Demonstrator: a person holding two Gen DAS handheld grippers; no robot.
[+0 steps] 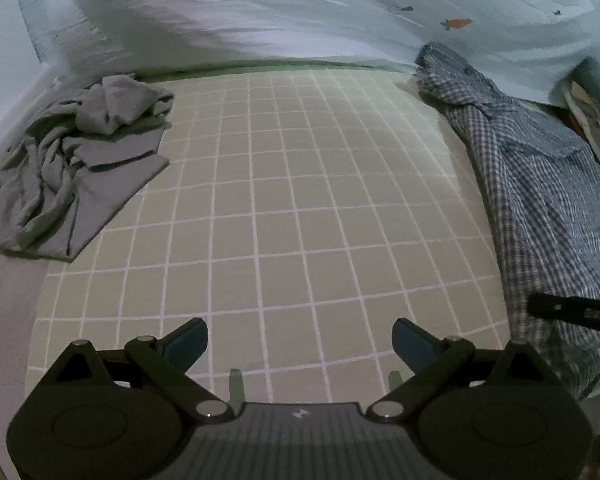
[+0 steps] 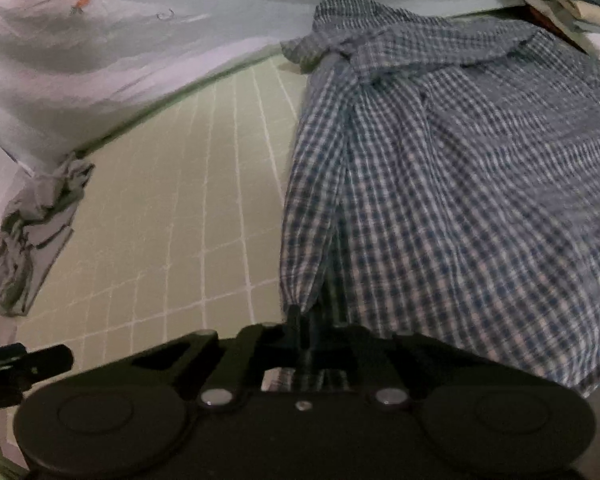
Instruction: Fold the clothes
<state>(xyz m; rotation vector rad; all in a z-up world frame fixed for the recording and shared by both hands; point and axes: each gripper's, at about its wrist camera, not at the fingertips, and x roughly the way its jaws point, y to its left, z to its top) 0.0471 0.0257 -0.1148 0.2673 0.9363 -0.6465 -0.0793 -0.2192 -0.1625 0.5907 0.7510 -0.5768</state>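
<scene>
Left wrist view shows the left gripper [image 1: 300, 340] with its 2 blue-tipped fingers spread wide over bare green sheet with white grid lines [image 1: 284, 200], nothing between them. Whether that sheet covers a bed or some other surface cannot be told. A crumpled grey garment [image 1: 76, 168] lies at the far left edge of the sheet, its folds too tangled to say what kind of clothing it is. Along the right edge lies the blue checked shirt [image 1: 540, 200], partly cut off by the frame. A dark tip of the right gripper [image 1: 572, 312] rests against the shirt's near part, most of it out of frame. In the right wrist view, the right gripper [image 2: 300, 320] has its fingers pressed together, pinching the near left corner of the checked shirt [image 2: 460, 200]; the fingertips are dark and mostly buried in cloth. A pale carrot-print fabric [image 2: 100, 40] rises behind the far edge, blurred. Some stacked fabrics [image 2: 572, 4] at the far right corner are clipped and hard to identify.
</scene>
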